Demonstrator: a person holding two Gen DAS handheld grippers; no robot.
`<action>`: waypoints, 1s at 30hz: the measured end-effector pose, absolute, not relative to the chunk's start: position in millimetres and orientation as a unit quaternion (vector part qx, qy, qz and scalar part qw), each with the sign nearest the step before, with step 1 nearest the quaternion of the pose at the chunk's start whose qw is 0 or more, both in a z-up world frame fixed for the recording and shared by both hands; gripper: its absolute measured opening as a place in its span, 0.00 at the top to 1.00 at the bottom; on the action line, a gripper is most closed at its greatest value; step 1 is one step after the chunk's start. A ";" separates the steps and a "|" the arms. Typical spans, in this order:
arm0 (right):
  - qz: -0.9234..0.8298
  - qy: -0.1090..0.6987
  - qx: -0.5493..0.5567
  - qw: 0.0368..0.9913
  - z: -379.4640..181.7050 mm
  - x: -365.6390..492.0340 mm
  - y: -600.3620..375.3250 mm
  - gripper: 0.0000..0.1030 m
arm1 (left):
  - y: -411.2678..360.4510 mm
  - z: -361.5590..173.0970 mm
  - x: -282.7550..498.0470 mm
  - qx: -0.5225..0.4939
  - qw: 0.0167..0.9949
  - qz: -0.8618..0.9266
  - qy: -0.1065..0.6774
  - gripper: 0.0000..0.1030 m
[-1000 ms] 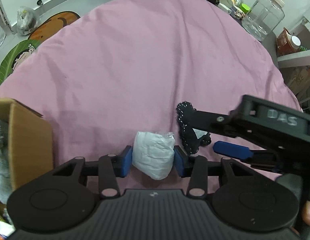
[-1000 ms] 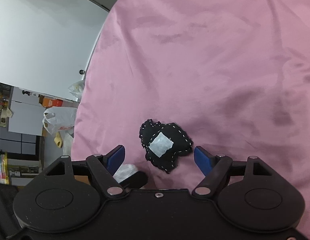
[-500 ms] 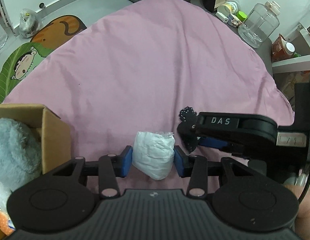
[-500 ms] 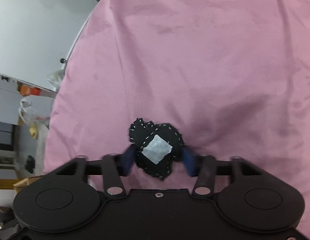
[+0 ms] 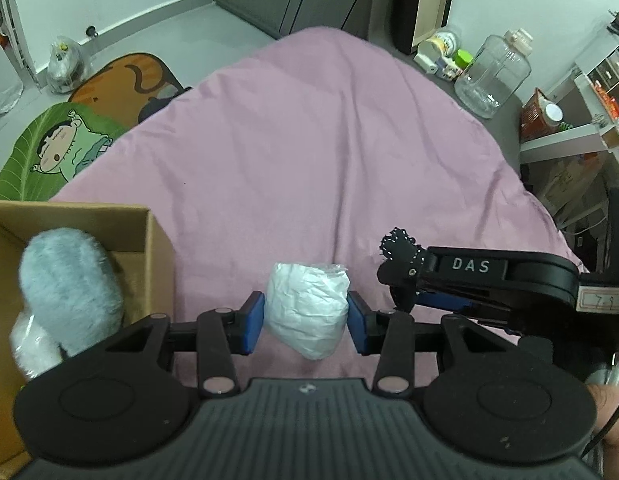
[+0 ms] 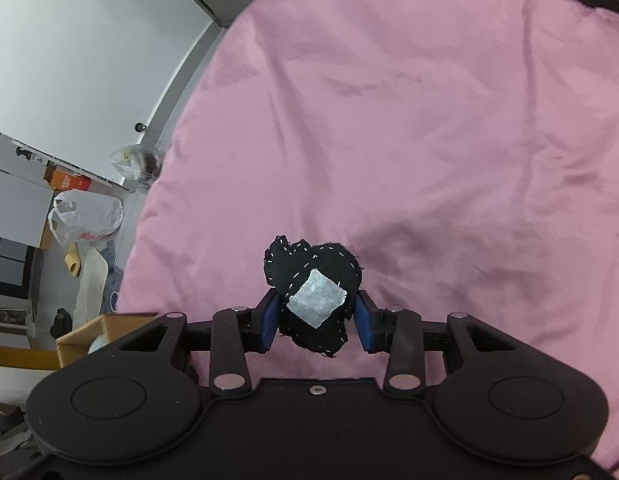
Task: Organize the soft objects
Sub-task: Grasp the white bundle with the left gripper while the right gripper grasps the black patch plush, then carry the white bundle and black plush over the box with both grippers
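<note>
My left gripper is shut on a white crumpled soft bundle and holds it above the pink bedcover. My right gripper is shut on a black stitched fabric piece with a white patch, lifted off the cover. The right gripper also shows in the left wrist view, just right of the bundle, with the black piece in it. A cardboard box stands at the left and holds a grey fluffy toy.
The box also shows at the lower left in the right wrist view. Cartoon floor mats lie left of the bed. A clear plastic jug and shelves stand at the far right. Plastic bags sit on the floor.
My right gripper closed on the black fabric piece and lifted it. Both grippers rose and moved left, bringing the cardboard box and grey toy further into view.
</note>
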State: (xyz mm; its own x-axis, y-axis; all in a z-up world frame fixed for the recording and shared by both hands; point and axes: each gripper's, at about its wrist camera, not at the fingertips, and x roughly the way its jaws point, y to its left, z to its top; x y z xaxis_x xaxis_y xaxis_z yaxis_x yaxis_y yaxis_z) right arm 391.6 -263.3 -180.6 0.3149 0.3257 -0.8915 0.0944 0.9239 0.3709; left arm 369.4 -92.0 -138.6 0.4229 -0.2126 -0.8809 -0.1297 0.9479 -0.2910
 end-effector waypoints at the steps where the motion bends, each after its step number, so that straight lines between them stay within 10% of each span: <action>1: 0.074 0.578 0.180 0.793 -176.1 388.4 -262.0 0.63 | -90.7 -134.9 365.9 -0.160 0.830 -0.024 0.534 0.58; 30: 0.132 0.520 0.136 0.833 -90.1 301.3 -201.0 0.62 | -33.1 -68.2 275.8 -0.165 0.862 -0.015 0.478 0.58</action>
